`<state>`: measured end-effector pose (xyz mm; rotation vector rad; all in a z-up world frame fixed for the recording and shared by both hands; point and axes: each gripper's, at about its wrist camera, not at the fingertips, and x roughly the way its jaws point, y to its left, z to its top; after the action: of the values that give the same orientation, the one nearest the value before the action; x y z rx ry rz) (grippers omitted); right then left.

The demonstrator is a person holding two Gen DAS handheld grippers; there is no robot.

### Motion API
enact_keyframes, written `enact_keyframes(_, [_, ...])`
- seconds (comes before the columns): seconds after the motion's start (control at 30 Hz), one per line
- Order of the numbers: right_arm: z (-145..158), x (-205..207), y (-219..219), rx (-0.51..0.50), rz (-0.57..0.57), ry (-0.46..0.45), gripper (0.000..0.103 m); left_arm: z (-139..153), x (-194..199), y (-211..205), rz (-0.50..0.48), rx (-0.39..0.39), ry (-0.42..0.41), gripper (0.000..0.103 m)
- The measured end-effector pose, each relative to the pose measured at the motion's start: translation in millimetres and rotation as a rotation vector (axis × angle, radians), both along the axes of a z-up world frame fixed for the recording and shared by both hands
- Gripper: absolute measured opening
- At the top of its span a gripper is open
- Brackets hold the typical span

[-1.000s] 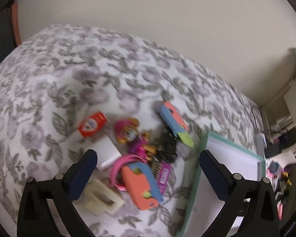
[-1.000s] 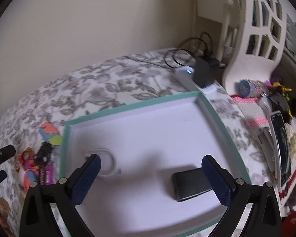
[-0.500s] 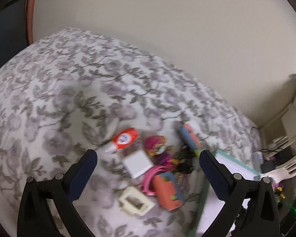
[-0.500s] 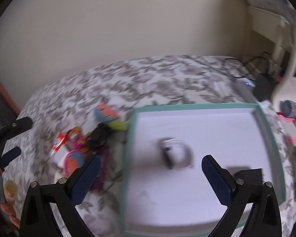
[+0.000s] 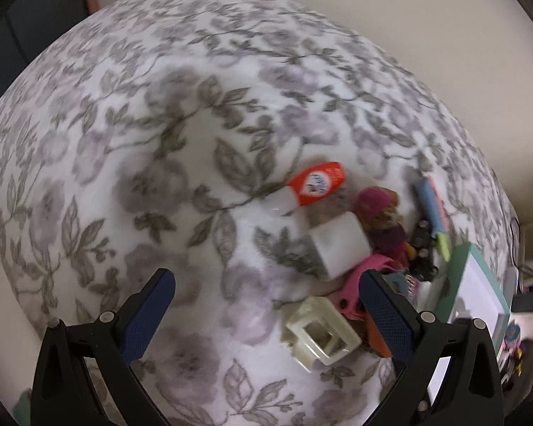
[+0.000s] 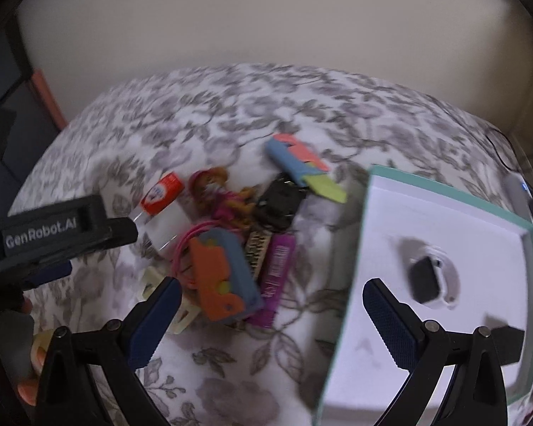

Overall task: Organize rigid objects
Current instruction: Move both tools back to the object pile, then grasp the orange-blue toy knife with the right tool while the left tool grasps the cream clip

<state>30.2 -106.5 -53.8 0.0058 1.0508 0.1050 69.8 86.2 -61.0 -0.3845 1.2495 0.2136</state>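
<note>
toy pile (image 6: pixel 227 241) beside tray (image 6: pixel 444 184) edge

Home bedroom: floral-print bedspread (image 5: pixel 160 142) on bed, plain cream wall (image 6: pixel 266 17) behind, small toys (image 6: pixel 231 241) heaped on cover.

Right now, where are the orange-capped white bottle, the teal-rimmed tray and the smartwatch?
orange-capped white bottle (image 5: pixel 316 184): left wrist view, on the orange part with the label.
teal-rimmed tray (image 6: pixel 440 190): right wrist view, on its far teal rim.
smartwatch (image 6: pixel 424 277): right wrist view, on its dark face, inside the tray.
</note>
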Motion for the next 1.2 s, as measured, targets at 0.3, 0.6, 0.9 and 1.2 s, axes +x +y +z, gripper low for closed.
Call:
enact_keyframes(0.3, [-18, 13, 31, -0.072, 0.062, 0.035, 0.084, -11, 0, 12, 0.033, -0.012, 0.049, 0.103])
enact_keyframes(0.6, [-24, 19, 34, -0.018, 0.064, 0.098, 0.052, -22, 8, 12, 0.025, -0.021, 0.08, 0.103])
enact_keyframes(0.9, [-24, 13, 20, 0.052, 0.024, 0.153, 0.048, -23, 10, 1, -0.018, -0.033, 0.088, 0.103])
enact_keyframes(1.2, [-16, 7, -11, 0.154, -0.075, 0.187, 0.047, -25, 12, -15, -0.068, -0.045, 0.102, 0.103])
